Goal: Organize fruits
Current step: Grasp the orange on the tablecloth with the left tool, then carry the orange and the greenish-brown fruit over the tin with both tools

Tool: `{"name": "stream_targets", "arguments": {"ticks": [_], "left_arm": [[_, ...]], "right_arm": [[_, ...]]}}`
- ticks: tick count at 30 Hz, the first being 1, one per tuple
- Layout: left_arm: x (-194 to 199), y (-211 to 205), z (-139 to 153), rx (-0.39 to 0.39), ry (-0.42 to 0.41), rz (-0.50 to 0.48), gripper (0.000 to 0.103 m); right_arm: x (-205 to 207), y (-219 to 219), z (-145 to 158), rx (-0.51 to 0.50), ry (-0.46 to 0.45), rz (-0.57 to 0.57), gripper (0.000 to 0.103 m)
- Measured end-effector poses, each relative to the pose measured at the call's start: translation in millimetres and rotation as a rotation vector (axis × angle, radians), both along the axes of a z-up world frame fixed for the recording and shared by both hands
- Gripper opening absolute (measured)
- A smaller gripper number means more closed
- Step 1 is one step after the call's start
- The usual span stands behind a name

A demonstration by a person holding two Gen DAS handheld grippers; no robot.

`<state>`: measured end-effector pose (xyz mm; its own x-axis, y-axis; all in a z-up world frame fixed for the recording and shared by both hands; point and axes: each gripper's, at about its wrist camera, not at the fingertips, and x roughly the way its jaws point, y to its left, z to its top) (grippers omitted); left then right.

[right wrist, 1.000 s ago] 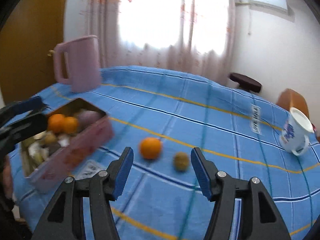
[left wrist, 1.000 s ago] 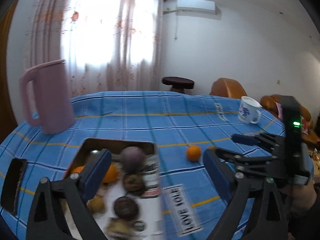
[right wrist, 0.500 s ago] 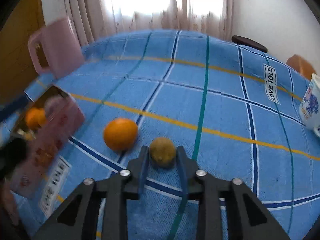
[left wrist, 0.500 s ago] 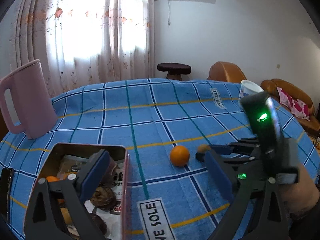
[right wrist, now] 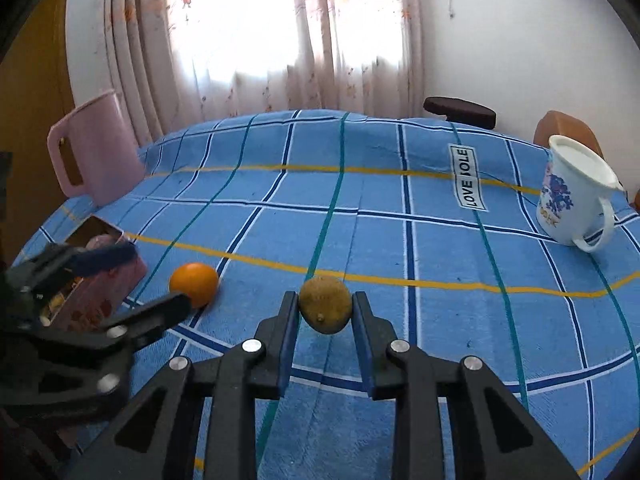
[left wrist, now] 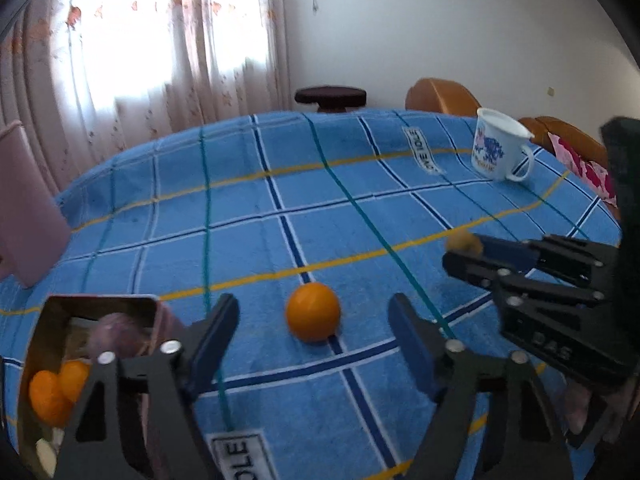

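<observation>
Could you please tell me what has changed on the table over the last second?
The right gripper went from open to shut on the brownish fruit and now holds it lifted off the cloth. The left gripper, open throughout, swung from over the fruit box to straddle the orange. The orange, pink jug and mug stayed put.

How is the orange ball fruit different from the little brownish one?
The orange is bright orange and smooth; the brownish fruit is dull yellow-brown with a small dark spot. The orange is bigger, the brownish fruit smaller. The orange lies free on the blue tablecloth, between the open fingers of the left hand-held gripper; the brownish fruit is pinched in the right hand-held gripper. Both are round.
</observation>
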<state>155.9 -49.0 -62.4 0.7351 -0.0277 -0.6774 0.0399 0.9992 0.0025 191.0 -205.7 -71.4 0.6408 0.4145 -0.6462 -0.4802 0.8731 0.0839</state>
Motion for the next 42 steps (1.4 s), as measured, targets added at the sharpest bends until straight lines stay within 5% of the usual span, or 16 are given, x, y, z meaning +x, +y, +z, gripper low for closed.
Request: {"name": "stream_targets", "arguments": {"ticks": [1, 9, 11, 17, 42], "left_arm": [[4, 0, -2, -0.004, 0.017, -0.006, 0.063], [29, -3, -24, -0.031, 0.132, -0.016, 0.049], [29, 0, -24, -0.051, 0.128, -0.013, 0.035], [17, 2, -18, -0.099, 0.083, -0.040, 0.035], [-30, -7, 12, -0.030, -0.168, -0.018, 0.035]], "right_arm": [[-1, 0, 1, 0.003, -0.006, 0.005, 0.028], [-6, 1, 3, 0.000, -0.033, 0.024, 0.028], [-8, 0, 4, 0.012, -0.041, 0.031, 0.028], [-16, -3, 10, 0.034, -0.090, 0.038, 0.028], [-48, -9, 27, 0.073, -0.288, 0.050, 0.028]]}}
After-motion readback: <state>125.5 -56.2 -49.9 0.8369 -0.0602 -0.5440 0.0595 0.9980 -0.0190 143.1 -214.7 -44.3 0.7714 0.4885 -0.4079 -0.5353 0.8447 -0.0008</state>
